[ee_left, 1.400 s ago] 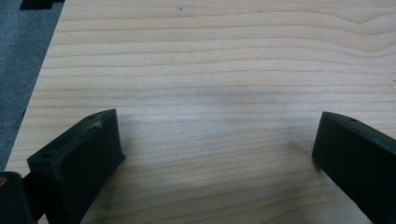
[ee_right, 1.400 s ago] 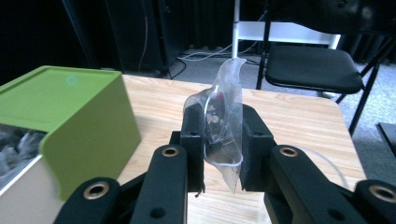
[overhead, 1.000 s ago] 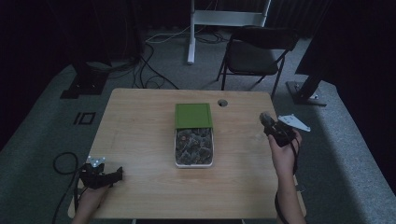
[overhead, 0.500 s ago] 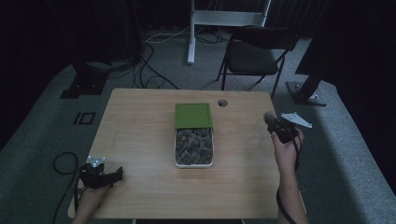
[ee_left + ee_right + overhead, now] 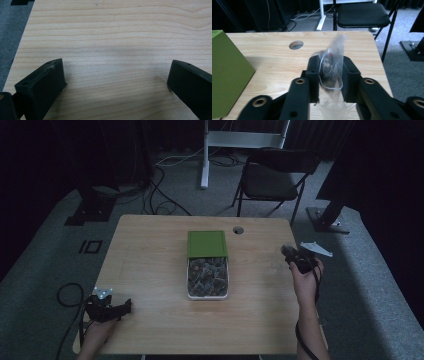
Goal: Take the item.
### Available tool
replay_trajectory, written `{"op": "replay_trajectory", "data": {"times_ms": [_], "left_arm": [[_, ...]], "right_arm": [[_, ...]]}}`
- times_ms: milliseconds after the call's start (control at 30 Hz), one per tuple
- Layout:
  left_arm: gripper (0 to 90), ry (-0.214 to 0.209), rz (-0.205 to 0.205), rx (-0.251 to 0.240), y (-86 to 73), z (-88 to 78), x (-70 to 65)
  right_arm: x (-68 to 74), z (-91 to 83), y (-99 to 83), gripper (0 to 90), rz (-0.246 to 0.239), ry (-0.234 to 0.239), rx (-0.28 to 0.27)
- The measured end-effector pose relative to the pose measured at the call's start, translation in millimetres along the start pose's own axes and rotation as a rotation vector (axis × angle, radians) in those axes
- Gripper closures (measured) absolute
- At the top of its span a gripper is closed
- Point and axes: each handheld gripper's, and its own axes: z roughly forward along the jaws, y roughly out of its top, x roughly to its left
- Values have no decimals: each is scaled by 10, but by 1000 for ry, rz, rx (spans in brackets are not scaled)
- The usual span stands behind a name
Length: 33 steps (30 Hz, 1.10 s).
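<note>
My right gripper (image 5: pixel 289 252) hovers near the table's right edge. Between its pads hangs a clear sachet (image 5: pixel 334 50) with dark contents and a string loop. In the right gripper view the pads still touch both sides of the sachet, though the jaws of the right gripper (image 5: pixel 331 60) have just been opening a little. The sachet's top is blurred. A clear plastic cup (image 5: pixel 335 108) sits directly below the jaws. My left gripper (image 5: pixel 125 307) rests at the front left corner, and the left gripper (image 5: pixel 116 65) is open wide over bare wood.
A white tray (image 5: pixel 189 285) of several dark sachets lies mid-table, with its green lid (image 5: pixel 207 243) at its far end. The green lid (image 5: pixel 227 72) is left of my right gripper. A cable hole (image 5: pixel 238 229) is behind it. A black chair (image 5: pixel 275 175) stands beyond the table.
My right hand has shifted slightly and sunk a little with the sachet. The left gripper has stayed where it was.
</note>
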Motion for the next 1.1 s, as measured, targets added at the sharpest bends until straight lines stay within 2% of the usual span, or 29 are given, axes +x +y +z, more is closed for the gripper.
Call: {"op": "replay_trajectory", "data": {"times_ms": [167,300,433,633,933,1100], "left_arm": [[19,0,0,0,0,0,0],[20,0,0,0,0,0,0],[20,0,0,0,0,0,0],[20,0,0,0,0,0,0],[19,0,0,0,0,0,0],[20,0,0,0,0,0,0]], "right_arm": [[-16,21,12,634,-9,-16,12],[-9,-22,45,605,-3,0,-3],[12,-62,72,554,-12,28,-8],[80,-101,94,537,-34,64,-6],[199,-192,94,502,-46,143,-42],[258,-240,91,462,-71,180,-48]]}}
